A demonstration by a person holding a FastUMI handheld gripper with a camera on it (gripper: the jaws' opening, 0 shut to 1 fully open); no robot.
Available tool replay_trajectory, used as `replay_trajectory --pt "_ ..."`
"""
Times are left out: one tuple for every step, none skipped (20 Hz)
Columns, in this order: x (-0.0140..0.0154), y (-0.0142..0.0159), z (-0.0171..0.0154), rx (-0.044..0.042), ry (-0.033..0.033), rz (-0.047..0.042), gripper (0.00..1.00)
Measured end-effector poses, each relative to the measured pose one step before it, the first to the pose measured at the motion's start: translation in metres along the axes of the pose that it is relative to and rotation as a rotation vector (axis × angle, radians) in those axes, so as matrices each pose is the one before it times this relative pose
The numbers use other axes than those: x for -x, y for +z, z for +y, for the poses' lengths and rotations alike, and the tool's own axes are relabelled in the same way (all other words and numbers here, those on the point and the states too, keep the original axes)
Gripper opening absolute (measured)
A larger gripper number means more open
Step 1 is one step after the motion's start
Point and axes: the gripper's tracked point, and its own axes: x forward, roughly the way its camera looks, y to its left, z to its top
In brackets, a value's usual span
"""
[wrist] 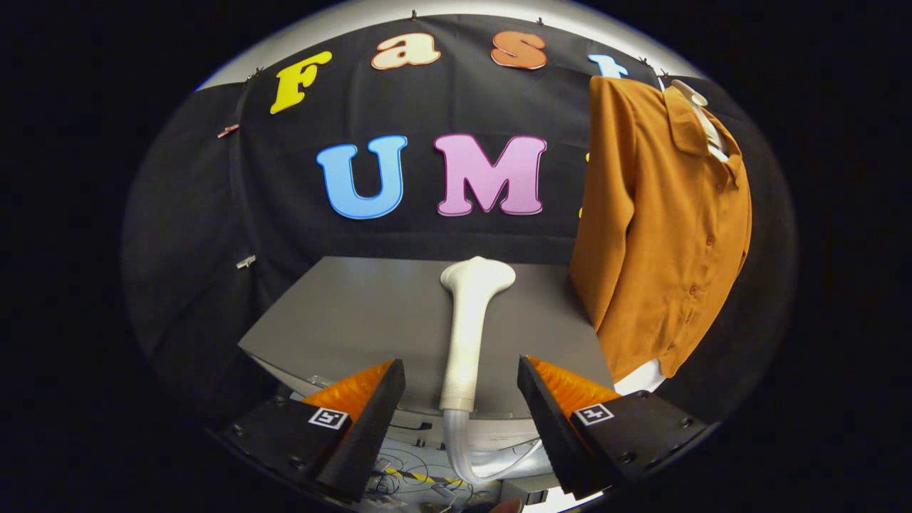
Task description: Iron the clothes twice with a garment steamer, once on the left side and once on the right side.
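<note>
Two fingers of the hand-held gripper (462,399) stand wide apart at the bottom of the frame, holding nothing, with the steamer (467,328) lying between and just ahead of them. The steamer rests flat on the grey worktop (342,320) in the centre of the frame, its flared head pointing away toward the booth wall and its handle end reaching the near edge, where a clear hose (463,449) curls down off the worktop. The shirt (662,228) hangs at the right of the frame, on a hanger, beyond the right finger and well apart from the steamer; its hem hangs low by the worktop's right corner. The task looks barely begun: the steamer is not yet gripped. Several things could go wrong from here. The handle is smooth and rounded, so a grip closed off-centre or too near the hose end could let it roll or slip out. The trailing hose could snag on the worktop edge and tug the steamer askew when lifted. Because the shirt hangs free, pushing the head against it would likely swing it away rather than press it.
</note>
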Motion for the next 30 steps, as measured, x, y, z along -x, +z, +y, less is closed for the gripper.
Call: replay_trajectory --pt "-0.01293 -0.00814 0.00227 -0.00121 0.00162 0.02912 0.99" --pt "-0.00889 -0.00314 0.00142 -0.00021 -0.0072 0.02283 0.94" --pt "-0.01009 -0.00519 0.00091 0.00072 -0.00555 0.0184 0.89" --pt "-0.00866 -0.00543 -0.00063 0.00327 -0.01362 0.01963 0.83" --pt "-0.00901 -0.00583 -0.00161 0.00997 -0.01633 0.024 0.79" --pt "-0.00743 -0.00693 -0.00742 0.00595 -0.03614 0.02197 0.7" --pt "-0.00013 -0.00372 -0.00523 -0.0137 -0.00349 0.01509 0.6" --pt "-0.00246 0.00345 0.00231 -0.03169 0.01013 -0.02472 0.44" --pt "-0.00032 0.00058 -0.00209 -0.03266 0.01672 -0.00933 0.42" --pt "0.00413 0.00336 0.00124 -0.02126 0.01946 -0.01899 0.36" --pt "-0.00973 -0.00177 0.00309 -0.0089 0.02279 -0.01461 0.36" --pt "0.00708 0.00289 0.00065 -0.00337 0.01466 -0.0144 0.26" --pt "0.00398 -0.00304 0.00383 -0.01112 0.00952 -0.00374 0.26" --pt "0.00298 0.0055 -0.00253 0.00033 0.00697 -0.02067 0.2" --pt "0.00682 0.00309 -0.00068 -0.00114 0.00426 -0.02071 0.2" --pt "0.01034 0.00824 0.00068 -0.00986 0.00578 -0.03575 0.21" --pt "0.01172 0.00983 0.00092 -0.00249 0.00348 -0.04125 0.21" --pt "0.01124 0.0111 0.00151 0.00727 0.00363 -0.04979 0.2" --pt "0.01284 0.01534 0.00096 0.0095 0.00412 -0.05634 0.2" --pt "0.01347 0.0153 0.00023 0.00814 0.00272 -0.05754 0.2" --pt "0.0135 0.01689 0.00119 0.00914 0.00354 -0.05576 0.2" --pt "0.01415 0.01554 -0.00038 0.00387 0.00606 -0.04976 0.2" --pt "0.01323 0.01633 -0.00014 -0.00221 0.00749 -0.04621 0.2" --pt "0.01402 0.01098 -0.00008 0.00076 0.0041 -0.0385 0.2" --pt "0.01325 0.01257 -0.00138 0.00737 -0.00072 -0.03851 0.2" --pt "0.01306 0.0122 -0.00376 0.00959 -0.00484 -0.03179 0.2" --pt "0.01174 0.01329 -0.00204 0.00718 -0.00275 -0.03527 0.2" --pt "0.01284 0.01054 -0.00231 0.00866 -0.00038 -0.02807 0.2" --pt "0.01099 0.01044 -0.00204 0.00685 0.00092 -0.02672 0.2" --pt "0.01175 0.00952 -0.00292 0.00286 0.00081 -0.02317 0.2"
